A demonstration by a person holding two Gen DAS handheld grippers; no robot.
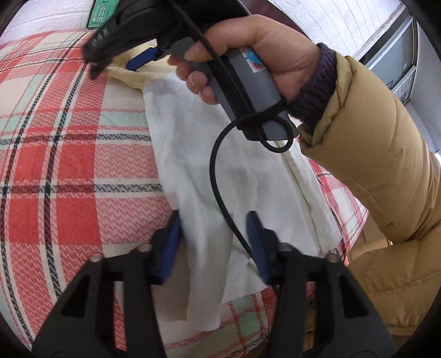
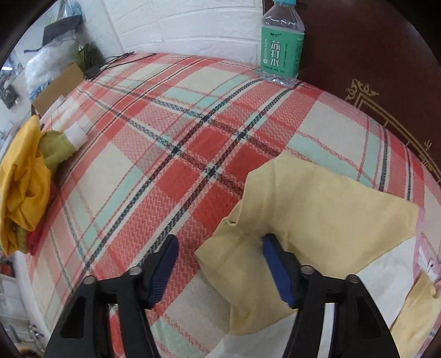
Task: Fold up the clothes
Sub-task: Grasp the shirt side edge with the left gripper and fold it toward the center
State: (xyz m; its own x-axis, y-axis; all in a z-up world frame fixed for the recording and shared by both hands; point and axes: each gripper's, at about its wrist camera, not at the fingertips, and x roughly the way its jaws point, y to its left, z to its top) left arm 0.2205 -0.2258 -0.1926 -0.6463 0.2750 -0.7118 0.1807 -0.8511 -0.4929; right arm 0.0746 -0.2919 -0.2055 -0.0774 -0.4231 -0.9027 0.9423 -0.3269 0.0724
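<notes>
A plaid cloth [image 2: 171, 154] in red, cream and mint covers the bench, with a white brick wall [image 2: 179, 24] behind it and a green-labelled water bottle [image 2: 281, 44] standing at the far edge. At the left edge of the bench a heap of clothes [image 2: 24, 179], yellow, olive and red, lies bunched up.

The garment I am folding, a white shirt [image 1: 248, 187] with pale yellow sleeves [image 2: 317, 209], lies flat on the cloth. My left tongs [image 1: 213, 242] point slantwise down over its white lower part, the 2 blue pads about half apart with the white fabric lying between them; neither pad visibly presses on it, so I count nothing as gripped there.

My right hand [image 1: 264, 52] wraps the grey handle, fingers curled round the front, wrist bent and the tan padded sleeve [image 1: 386, 165] running back to the right. A black cable [image 1: 217, 176] loops down from the handle across the shirt. My right tongs [image 2: 219, 264] tilt steeply down at the yellow sleeve, also about half apart: the right pad [image 2: 275, 264] sits on the sleeve's seam, the left pad [image 2: 162, 264] stands over bare plaid just beside the cuff. The sleeve end lies between them, not clamped.
</notes>
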